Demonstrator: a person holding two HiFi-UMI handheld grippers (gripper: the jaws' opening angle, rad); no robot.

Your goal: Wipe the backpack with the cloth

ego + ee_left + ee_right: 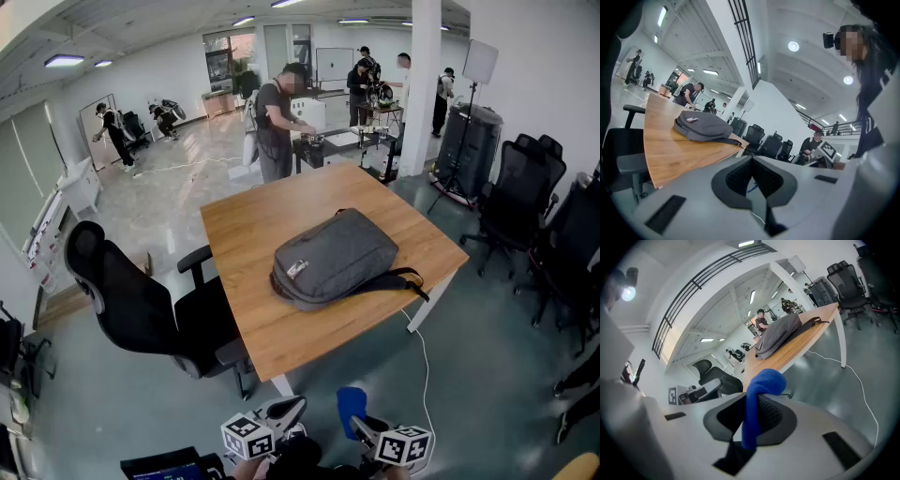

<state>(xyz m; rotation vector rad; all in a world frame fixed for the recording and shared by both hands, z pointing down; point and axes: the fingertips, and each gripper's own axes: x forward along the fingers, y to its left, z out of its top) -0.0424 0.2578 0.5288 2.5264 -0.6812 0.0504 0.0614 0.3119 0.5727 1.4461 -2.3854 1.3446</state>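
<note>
A: Has any wiping begun?
B: Not yet, I'd judge. The right tool (752, 420) grips the soft blue cloth (761, 390); the left tool (752, 180) is closed and empty. Both are well short of the grey fabric backpack (333, 258), which lies flat on the wooden surface (253, 225).
A: And the room?
B: Open office, black swivel chairs (141, 309), people (277, 122) behind.

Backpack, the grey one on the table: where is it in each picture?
Head view: the grey fabric backpack lies flat at the picture's middle.
Left gripper view: the grey fabric backpack sits left of the middle, far off.
Right gripper view: the grey fabric backpack is above the middle and looks tilted.
Shared landmark: the rectangular wooden table under it, seen in all three views.
</note>
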